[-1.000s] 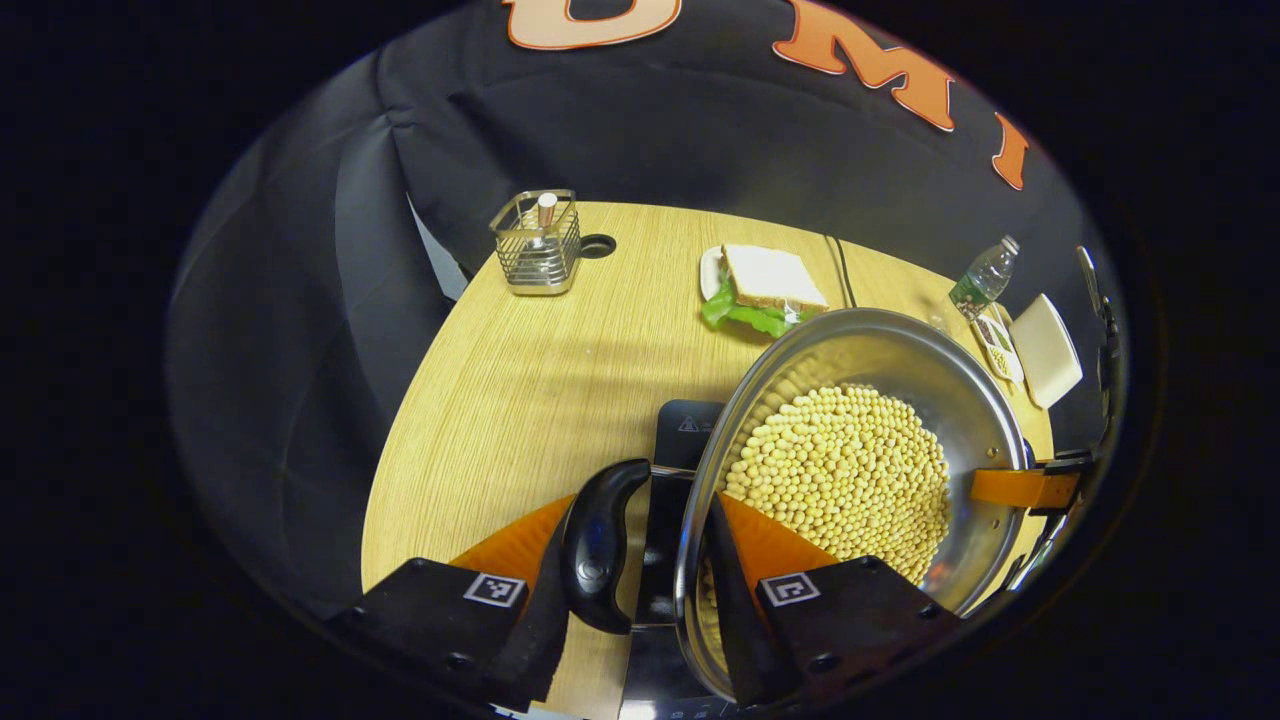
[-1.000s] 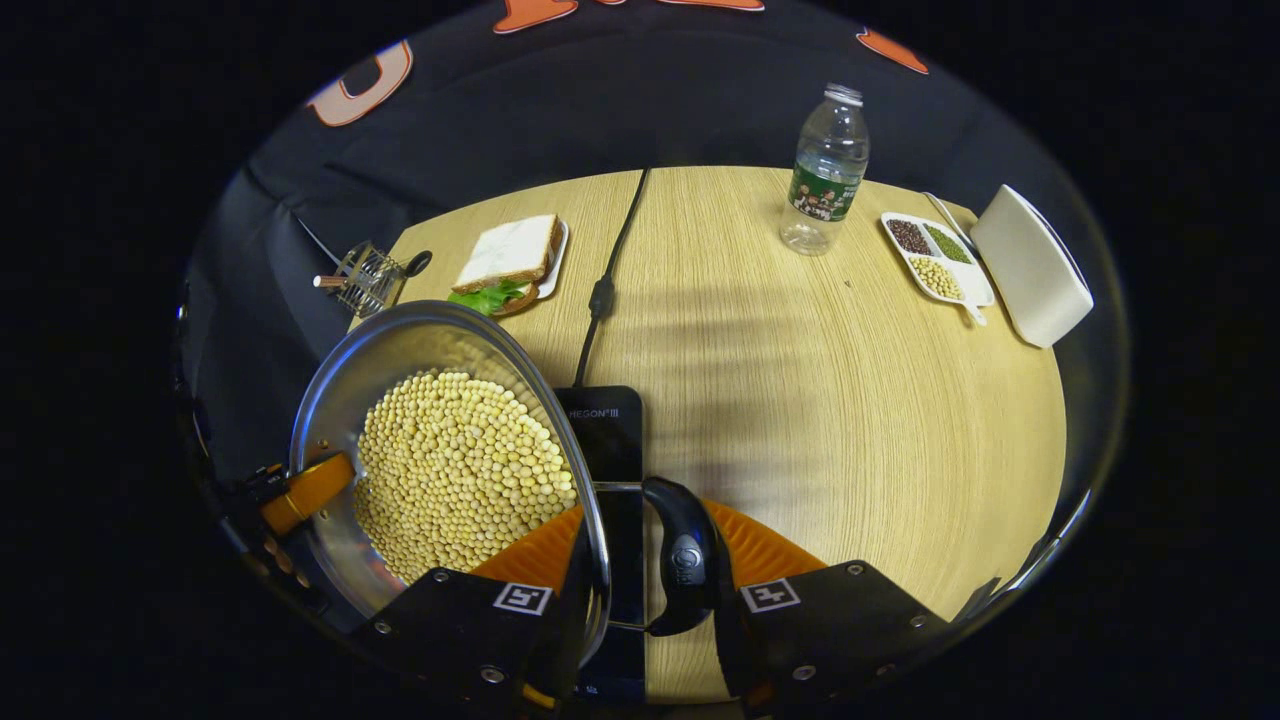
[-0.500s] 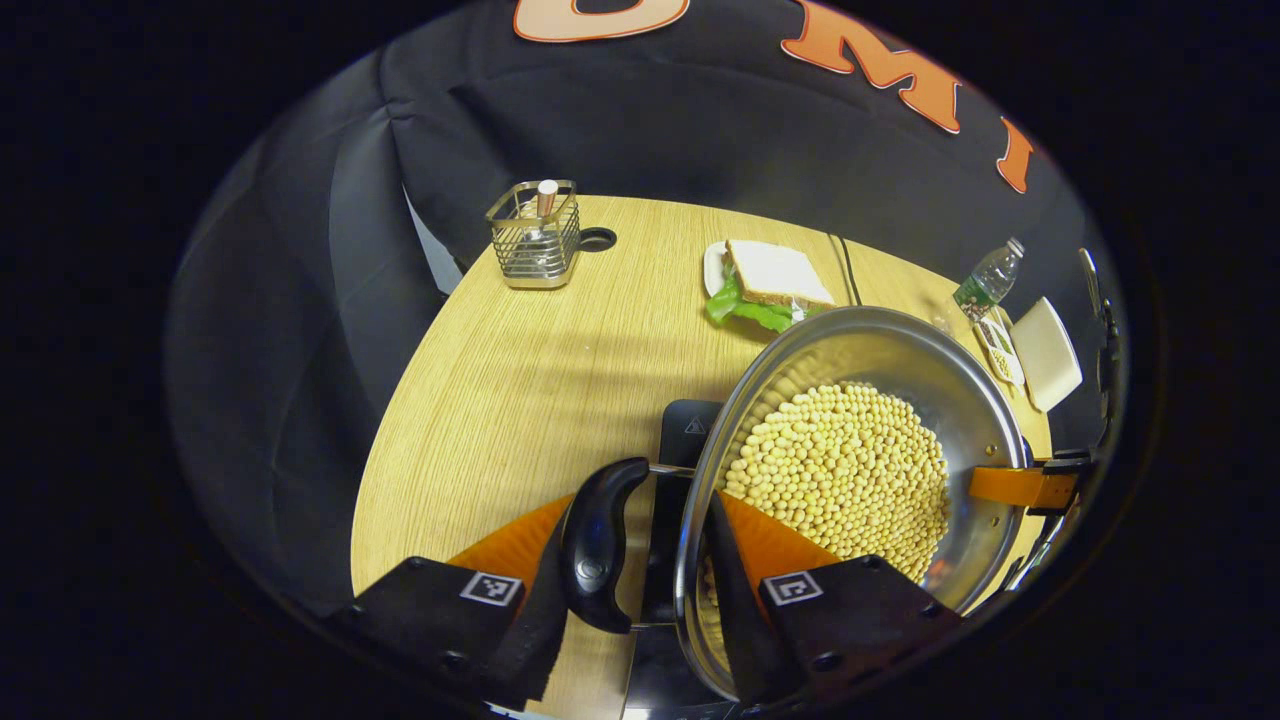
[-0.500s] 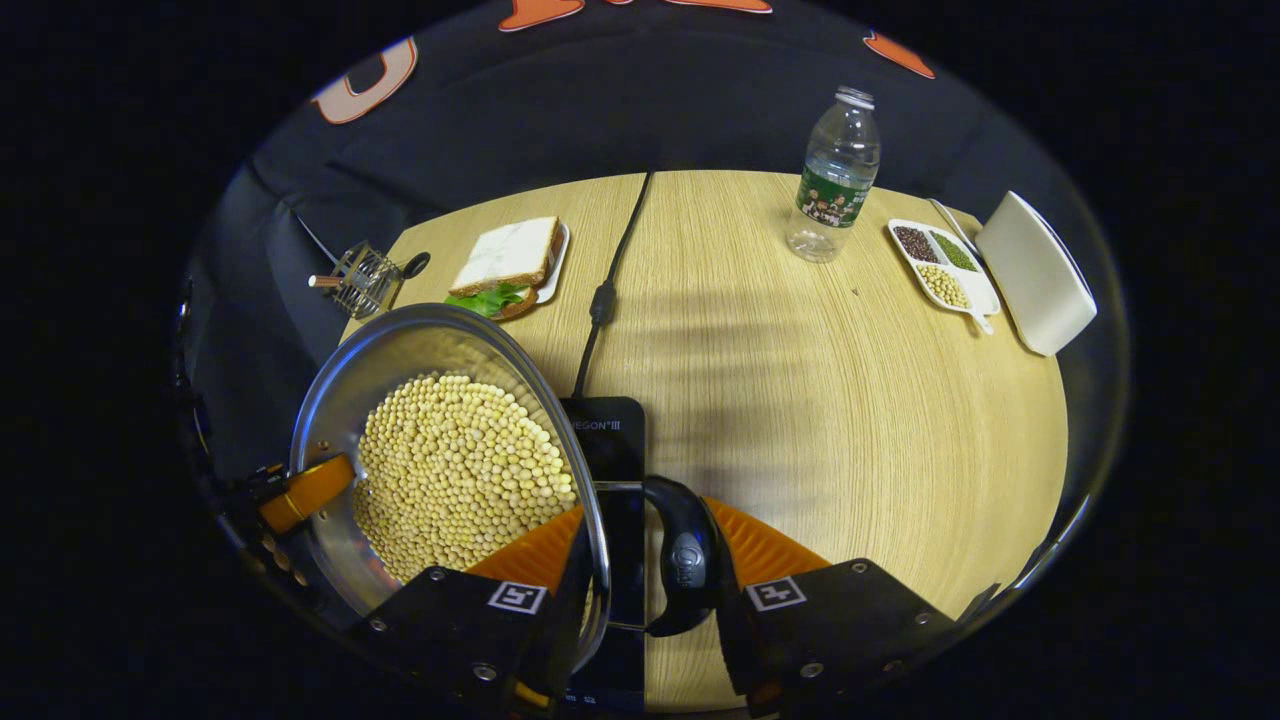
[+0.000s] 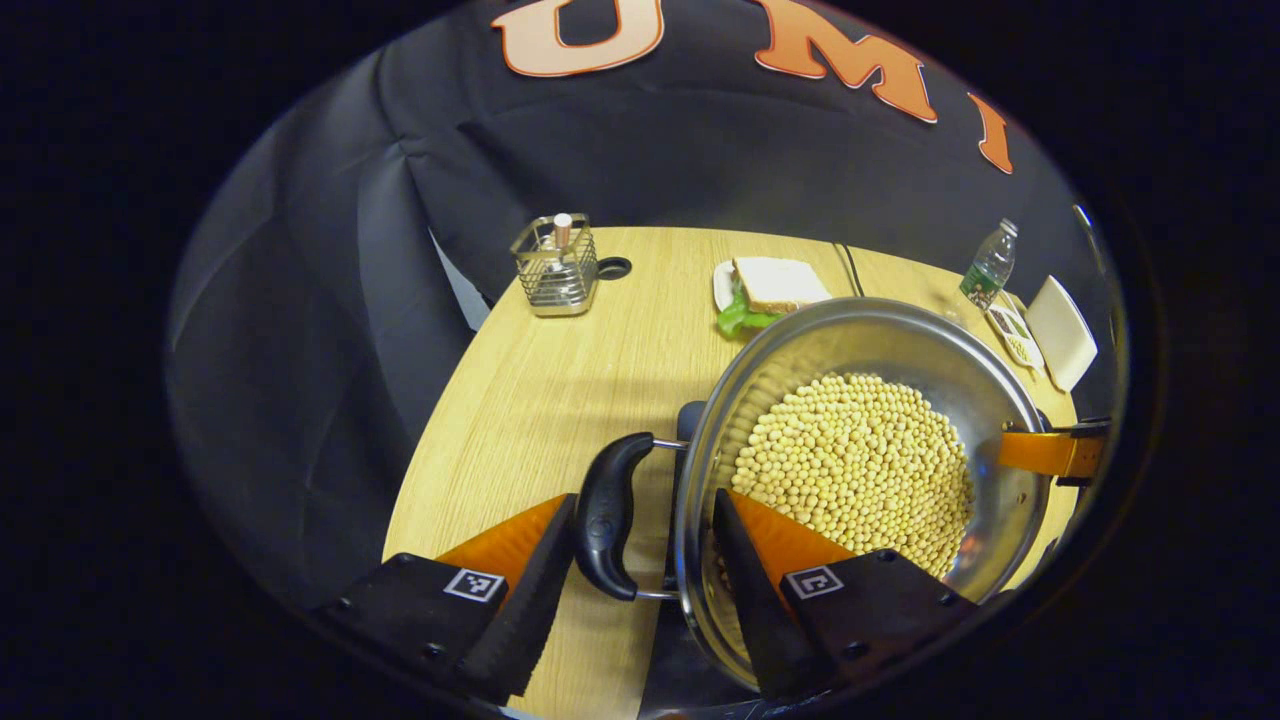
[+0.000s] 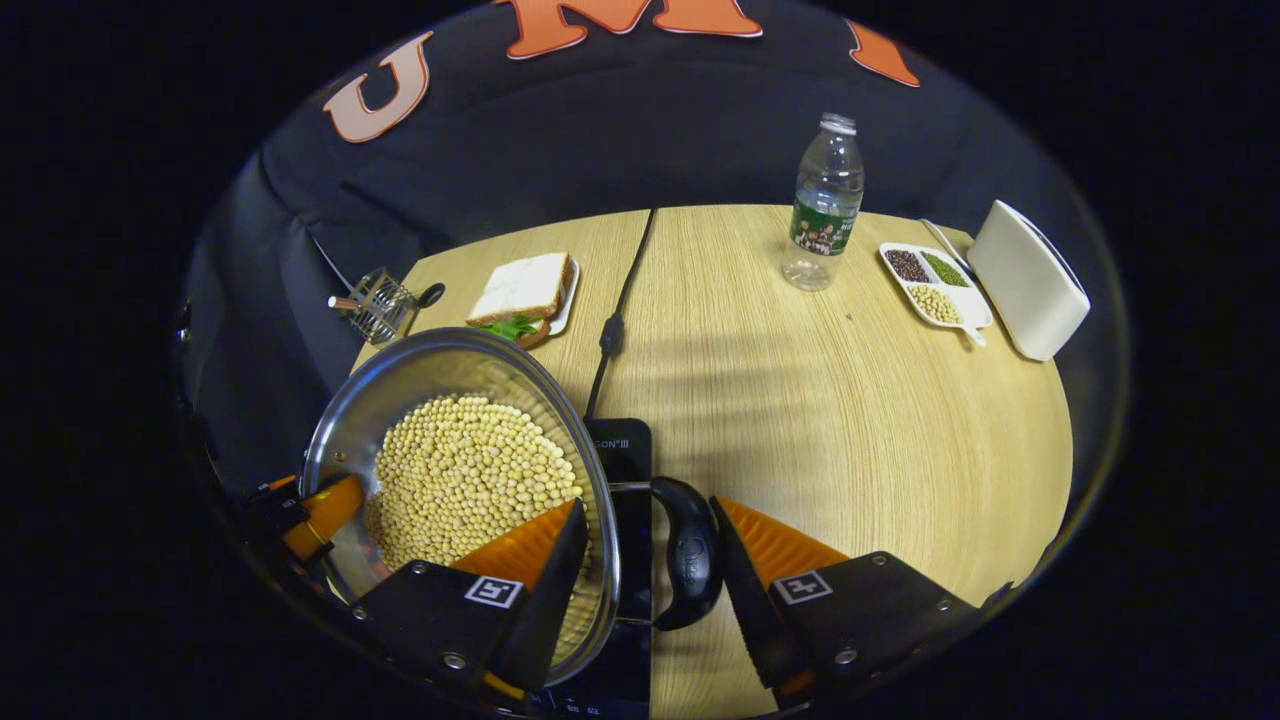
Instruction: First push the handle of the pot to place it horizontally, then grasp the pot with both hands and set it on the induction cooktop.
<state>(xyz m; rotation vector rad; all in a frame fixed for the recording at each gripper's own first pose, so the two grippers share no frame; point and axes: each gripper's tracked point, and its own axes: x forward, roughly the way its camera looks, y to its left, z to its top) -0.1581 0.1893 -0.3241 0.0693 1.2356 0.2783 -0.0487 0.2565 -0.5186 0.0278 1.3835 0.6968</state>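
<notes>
Stainless-steel round pot (image 5: 870,400) (image 6: 440,380) full of pale yellow beans (image 5: 860,460) (image 6: 465,480) sits on the black induction cooktop (image 6: 625,470) (image 5: 688,420), on the light wood table (image 6: 820,420) (image 5: 560,380).

Left gripper (image 5: 640,575): jaws open, straddling the pot's black side handle (image 5: 607,515) and rim; gaps visible on both sides of the handle, no squeeze.

Right gripper (image 6: 645,565): same setup on the opposite black side handle (image 6: 692,565), one finger inside the rim over the beans, the other outside the handle, fingers apart and not clamping.

Each view also catches the other gripper's finger at the pot's far rim.

Background: sandwich with lettuce on a white plate (image 6: 525,295) (image 5: 765,295), wire-mesh metal holder (image 5: 555,270) (image 6: 378,305), clear plastic water bottle (image 6: 822,205) (image 5: 988,268), white divided dish of mixed beans (image 6: 932,280), white rectangular box (image 6: 1025,280) (image 5: 1062,330), black power cord (image 6: 615,310) running to the cooktop.
</notes>
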